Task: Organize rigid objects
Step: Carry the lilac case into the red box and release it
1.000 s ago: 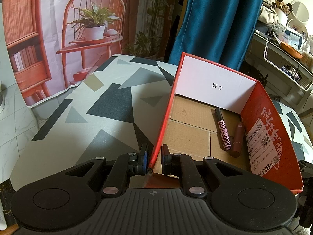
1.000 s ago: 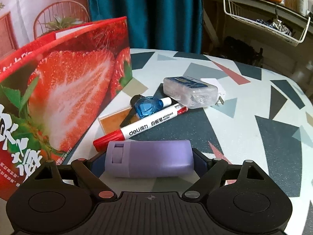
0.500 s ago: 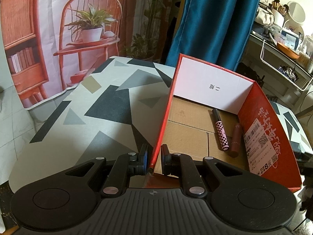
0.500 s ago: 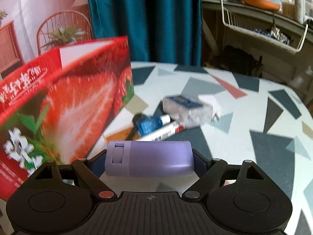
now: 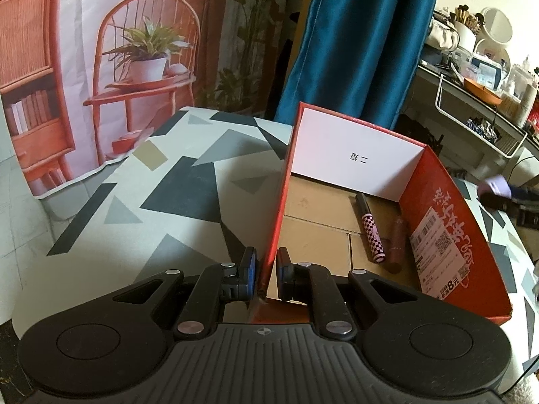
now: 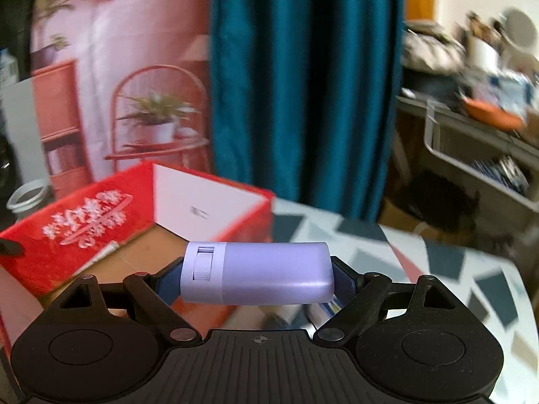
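My left gripper [image 5: 264, 274] is shut on the near left wall of the red cardboard box [image 5: 465, 232], pinching its thin edge. Inside the box lie a pink checked pen [image 5: 370, 232] and a brown tube [image 5: 397, 247] on the cardboard floor. My right gripper [image 6: 257, 274] is shut on a lilac oblong case [image 6: 266, 271], held crosswise between the pads, up in the air beside the red box [image 6: 84, 222]. The lilac case [image 5: 495, 185] also shows at the right edge of the left wrist view, just beyond the box's right wall.
The table [image 5: 161, 202] has a grey, black and white triangle pattern. A teal curtain [image 6: 303, 84] and a printed backdrop with a chair and plant [image 5: 145, 64] stand behind. A cluttered shelf with a wire basket [image 5: 478, 124] is at the right.
My right gripper rose with the lilac case and turned toward the box; the marker, blue item and clear box on the table dropped out of its view. The left gripper held still.
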### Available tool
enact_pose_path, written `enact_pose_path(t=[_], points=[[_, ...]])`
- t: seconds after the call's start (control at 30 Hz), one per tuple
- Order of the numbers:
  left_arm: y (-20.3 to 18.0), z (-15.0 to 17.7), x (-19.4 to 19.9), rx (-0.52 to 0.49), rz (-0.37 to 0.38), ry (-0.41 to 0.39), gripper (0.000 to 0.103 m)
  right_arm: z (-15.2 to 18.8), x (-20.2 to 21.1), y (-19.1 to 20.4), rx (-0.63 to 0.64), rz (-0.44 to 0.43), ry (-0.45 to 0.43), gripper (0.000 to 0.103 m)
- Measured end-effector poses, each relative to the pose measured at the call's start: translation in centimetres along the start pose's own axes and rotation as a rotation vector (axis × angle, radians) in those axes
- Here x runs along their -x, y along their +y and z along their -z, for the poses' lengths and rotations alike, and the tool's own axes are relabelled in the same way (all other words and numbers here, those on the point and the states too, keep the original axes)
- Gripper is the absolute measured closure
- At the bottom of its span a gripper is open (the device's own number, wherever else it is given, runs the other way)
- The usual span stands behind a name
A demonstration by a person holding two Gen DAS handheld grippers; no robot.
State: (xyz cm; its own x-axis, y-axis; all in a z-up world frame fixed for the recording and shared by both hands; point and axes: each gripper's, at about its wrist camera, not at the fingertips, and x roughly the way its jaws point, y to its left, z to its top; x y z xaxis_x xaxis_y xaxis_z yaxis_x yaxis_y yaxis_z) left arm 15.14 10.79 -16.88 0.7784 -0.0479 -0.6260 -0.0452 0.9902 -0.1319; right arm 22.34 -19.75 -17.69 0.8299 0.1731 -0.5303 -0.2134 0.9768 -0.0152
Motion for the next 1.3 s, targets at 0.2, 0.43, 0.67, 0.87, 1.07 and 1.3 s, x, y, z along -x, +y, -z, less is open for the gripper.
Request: enact_pose_path(t=[0.2,0.43,0.67,0.87,1.07,1.3], points=[[0.1,0.1,0.0,-0.003,0.000,0.003,0.090,-2.3,-2.6,3.7,0.188,-0.116,0.040,0.019],[0.1,0.1,0.0,-0.006,0.000,0.003,0.090,-2.6,-5.3,8.2,0.374,-0.193,0.117,0.020],[0.1,0.0,0.0,-0.005,0.004,0.004,0.090,-1.5,-6.3,9.0,0.381,-0.250,0.193,0.019],[0.2,0.0,0.0,0.000,0.002,0.004,0.090,-1.0,-6.1,9.5,0.405,-0.262,0.202,0.019],[0.3,0.0,-0.1,0.002,0.001,0.009,0.090,-1.1,-5.9,9.3,0.395,-0.233,0.179,0.020],[0.3,0.0,-0.2,0.006,0.000,0.011,0.090,-2.1,-3.9,7.2,0.326,-0.192,0.089,0.030]])
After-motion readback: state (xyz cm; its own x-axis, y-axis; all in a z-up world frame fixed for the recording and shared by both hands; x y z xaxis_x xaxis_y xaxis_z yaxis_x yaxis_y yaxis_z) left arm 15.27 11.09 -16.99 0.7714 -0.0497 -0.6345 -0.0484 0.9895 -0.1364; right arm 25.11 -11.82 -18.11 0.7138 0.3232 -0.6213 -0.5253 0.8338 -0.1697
